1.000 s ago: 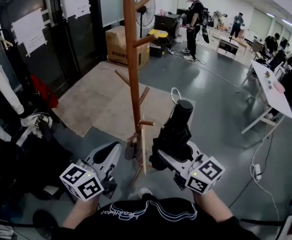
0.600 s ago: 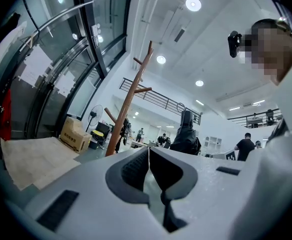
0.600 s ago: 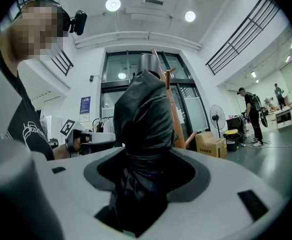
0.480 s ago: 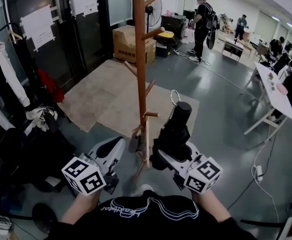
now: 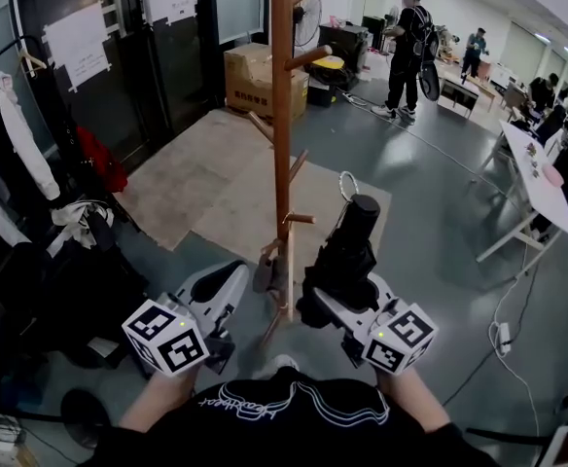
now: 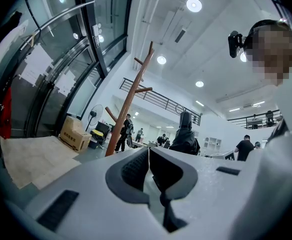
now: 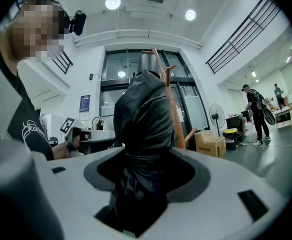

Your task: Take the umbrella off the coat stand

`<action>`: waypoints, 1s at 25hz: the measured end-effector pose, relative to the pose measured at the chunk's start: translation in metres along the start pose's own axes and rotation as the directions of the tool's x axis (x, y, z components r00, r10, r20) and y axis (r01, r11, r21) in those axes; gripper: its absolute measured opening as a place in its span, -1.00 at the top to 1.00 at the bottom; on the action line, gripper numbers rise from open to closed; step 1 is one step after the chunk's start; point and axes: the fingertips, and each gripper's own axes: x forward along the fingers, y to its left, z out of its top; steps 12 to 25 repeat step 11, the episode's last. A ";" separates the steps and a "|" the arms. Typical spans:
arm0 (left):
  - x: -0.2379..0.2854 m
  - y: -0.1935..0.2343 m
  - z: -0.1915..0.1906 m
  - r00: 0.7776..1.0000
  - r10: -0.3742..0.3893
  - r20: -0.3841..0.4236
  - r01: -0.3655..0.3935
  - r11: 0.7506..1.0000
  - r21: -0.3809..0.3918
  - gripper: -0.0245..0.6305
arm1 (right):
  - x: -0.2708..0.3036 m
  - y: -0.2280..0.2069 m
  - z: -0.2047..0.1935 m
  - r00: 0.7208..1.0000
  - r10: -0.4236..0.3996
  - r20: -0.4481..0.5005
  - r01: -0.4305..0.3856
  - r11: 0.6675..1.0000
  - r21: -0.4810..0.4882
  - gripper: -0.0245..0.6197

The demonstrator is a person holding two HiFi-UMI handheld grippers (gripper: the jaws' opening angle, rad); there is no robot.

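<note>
A black folded umbrella (image 5: 347,251) stands between the jaws of my right gripper (image 5: 337,292), which is shut on its middle. Its wrist loop (image 5: 348,185) sticks up at the top. It hangs free, just right of the wooden coat stand (image 5: 282,115), and touches no peg. In the right gripper view the umbrella (image 7: 143,119) fills the space between the jaws of the right gripper (image 7: 146,159), with the stand (image 7: 173,114) behind it. My left gripper (image 5: 231,278) is left of the stand's base. It is shut and holds nothing, its pads (image 6: 136,166) meeting.
A cardboard box (image 5: 265,81) and a fan (image 5: 308,13) stand behind the stand, on and beyond a tan floor mat (image 5: 206,183). Clothes (image 5: 21,144) hang and lie at the left. A person (image 5: 408,52) stands at the back. A white table (image 5: 537,178) runs along the right.
The stand now sits a little further right in the picture, as the view has shifted. The umbrella stays gripped in the right gripper. The person at the back has stepped rightwards.
</note>
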 end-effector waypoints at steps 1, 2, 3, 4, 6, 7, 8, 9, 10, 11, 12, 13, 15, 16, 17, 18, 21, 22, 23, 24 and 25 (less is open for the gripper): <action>0.000 0.000 -0.001 1.000 -0.001 0.000 0.001 1.000 -0.001 0.90 | 0.000 -0.001 -0.001 1.000 -0.001 -0.002 0.001 1.000 -0.001 0.14; 0.001 0.001 -0.003 1.000 -0.002 -0.001 0.002 1.000 -0.001 0.90 | 0.000 -0.001 -0.003 1.000 -0.002 -0.003 0.002 1.000 -0.001 0.14; 0.001 0.001 -0.004 1.000 -0.003 -0.001 0.003 1.000 -0.001 0.90 | 0.000 -0.002 -0.003 1.000 -0.003 -0.004 0.003 1.000 -0.001 0.14; 0.002 0.002 -0.004 1.000 -0.003 -0.002 0.003 1.000 -0.001 0.90 | 0.001 -0.004 -0.003 1.000 -0.005 -0.004 0.005 1.000 0.000 0.14; 0.004 0.004 -0.003 1.000 -0.003 -0.003 0.003 1.000 -0.002 0.90 | 0.002 -0.007 -0.001 1.000 -0.007 -0.003 0.007 1.000 0.000 0.14; 0.006 0.005 -0.002 1.000 -0.002 -0.003 0.002 1.000 -0.002 0.90 | 0.003 -0.008 0.000 1.000 -0.006 -0.003 0.006 1.000 -0.002 0.14; 0.007 0.005 -0.001 1.000 -0.002 -0.002 0.002 1.000 -0.003 0.90 | 0.005 -0.009 0.002 1.000 -0.004 -0.003 0.004 1.000 -0.004 0.14; 0.009 0.006 0.000 1.000 -0.001 -0.001 0.001 1.000 -0.003 0.90 | 0.006 -0.011 0.003 1.000 -0.002 -0.003 0.002 1.000 -0.006 0.14; 0.010 0.006 0.001 1.000 -0.001 0.001 0.001 1.000 -0.003 0.90 | 0.007 -0.012 0.005 1.000 0.001 -0.003 -0.001 1.000 -0.008 0.14; 0.012 0.007 0.003 1.000 -0.001 0.002 0.001 1.000 -0.003 0.90 | 0.008 -0.013 0.006 1.000 0.003 -0.004 -0.003 1.000 -0.011 0.14; 0.012 0.007 0.003 1.000 -0.001 0.002 0.001 1.000 -0.003 0.90 | 0.008 -0.013 0.006 1.000 0.003 -0.004 -0.003 1.000 -0.011 0.14; 0.012 0.007 0.003 1.000 -0.001 0.002 0.001 1.000 -0.003 0.90 | 0.008 -0.013 0.006 1.000 0.003 -0.004 -0.003 1.000 -0.011 0.14; 0.012 0.007 0.003 1.000 -0.001 0.002 0.001 1.000 -0.003 0.90 | 0.008 -0.013 0.006 1.000 0.003 -0.004 -0.003 1.000 -0.011 0.14; 0.012 0.007 0.003 1.000 -0.001 0.002 0.001 1.000 -0.003 0.90 | 0.008 -0.013 0.006 1.000 0.003 -0.004 -0.003 1.000 -0.011 0.14; 0.012 0.007 0.003 1.000 -0.001 0.002 0.001 1.000 -0.003 0.90 | 0.008 -0.013 0.006 1.000 0.003 -0.004 -0.003 1.000 -0.011 0.14; 0.012 0.007 0.003 1.000 -0.001 0.002 0.001 1.000 -0.003 0.90 | 0.008 -0.013 0.006 1.000 0.003 -0.004 -0.003 1.000 -0.011 0.14; 0.012 0.007 0.003 1.000 -0.001 0.002 0.001 1.000 -0.003 0.90 | 0.008 -0.013 0.006 1.000 0.003 -0.004 -0.003 1.000 -0.011 0.14; 0.012 0.007 0.003 1.000 -0.001 0.002 0.001 1.000 -0.003 0.90 | 0.008 -0.013 0.006 1.000 0.003 -0.004 -0.003 1.000 -0.011 0.14; 0.012 0.007 0.003 1.000 -0.001 0.002 0.001 1.000 -0.003 0.90 | 0.008 -0.013 0.006 1.000 0.003 -0.004 -0.003 1.000 -0.011 0.14; 0.012 0.007 0.003 1.000 -0.001 0.002 0.001 1.000 -0.003 0.90 | 0.008 -0.013 0.006 1.000 0.003 -0.004 -0.003 1.000 -0.011 0.14; 0.012 0.007 0.003 1.000 -0.001 0.002 0.001 1.000 -0.003 0.90 | 0.008 -0.013 0.006 1.000 0.003 -0.004 -0.003 1.000 -0.011 0.14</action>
